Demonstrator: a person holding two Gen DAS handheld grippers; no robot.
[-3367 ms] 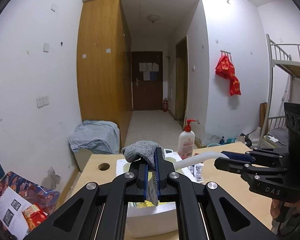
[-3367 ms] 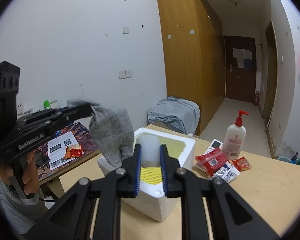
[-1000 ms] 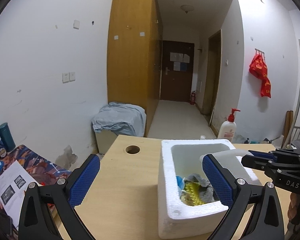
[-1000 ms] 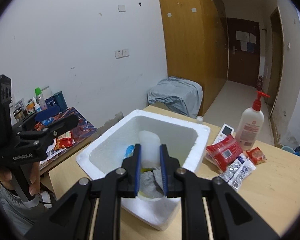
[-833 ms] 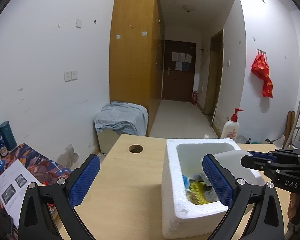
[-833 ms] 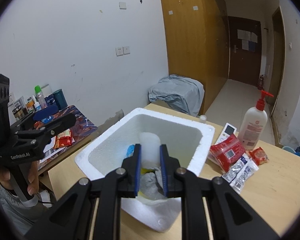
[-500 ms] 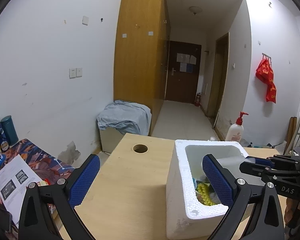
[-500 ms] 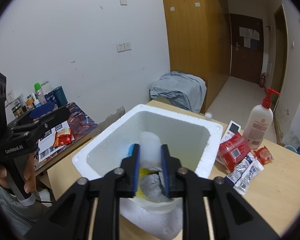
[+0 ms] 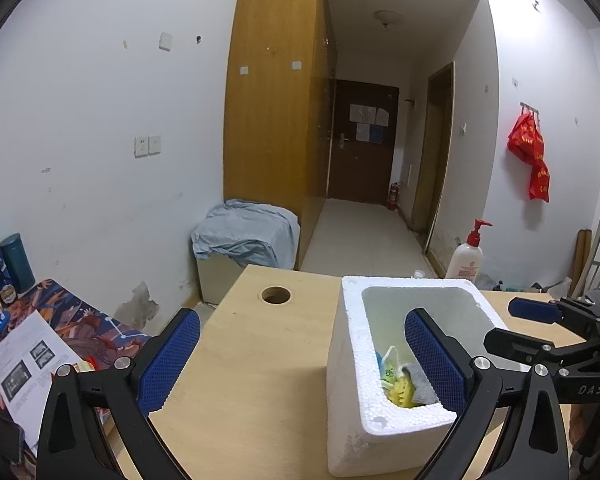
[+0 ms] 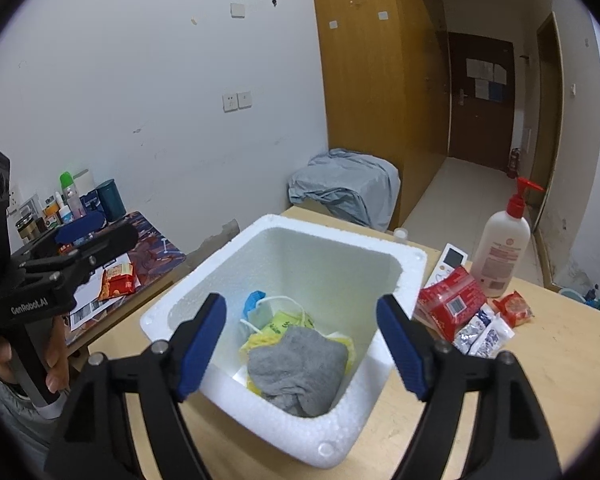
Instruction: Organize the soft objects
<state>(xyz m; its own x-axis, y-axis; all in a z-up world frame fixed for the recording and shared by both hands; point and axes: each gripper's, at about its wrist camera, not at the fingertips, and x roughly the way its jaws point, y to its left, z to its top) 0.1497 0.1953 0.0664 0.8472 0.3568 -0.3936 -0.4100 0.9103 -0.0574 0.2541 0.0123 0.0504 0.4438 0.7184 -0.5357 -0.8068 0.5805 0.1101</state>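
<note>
A white foam box (image 10: 408, 276) stands on the wooden table (image 10: 540, 384); it also shows in the left wrist view (image 9: 344, 344). Inside lie a grey sock (image 10: 296, 364), yellow foam netting (image 10: 260, 338), a face mask (image 10: 260, 310) and a blue item (image 10: 254, 298). My right gripper (image 10: 302, 344) is open and empty just above the box opening. My left gripper (image 9: 300, 356) is open and empty, to the left of the box at its near side. The white foam piece is hidden from view.
A lotion pump bottle (image 10: 500, 256), a red packet (image 10: 448, 300), small snack packets (image 10: 484, 332) and a remote (image 10: 448, 262) lie right of the box. The table has a cable hole (image 9: 276, 295). A cluttered side table (image 10: 100, 268) stands to the left.
My right gripper has opened and no longer holds the white foam piece. My left gripper earlier let the grey sock into the box and has drifted left, staying open.
</note>
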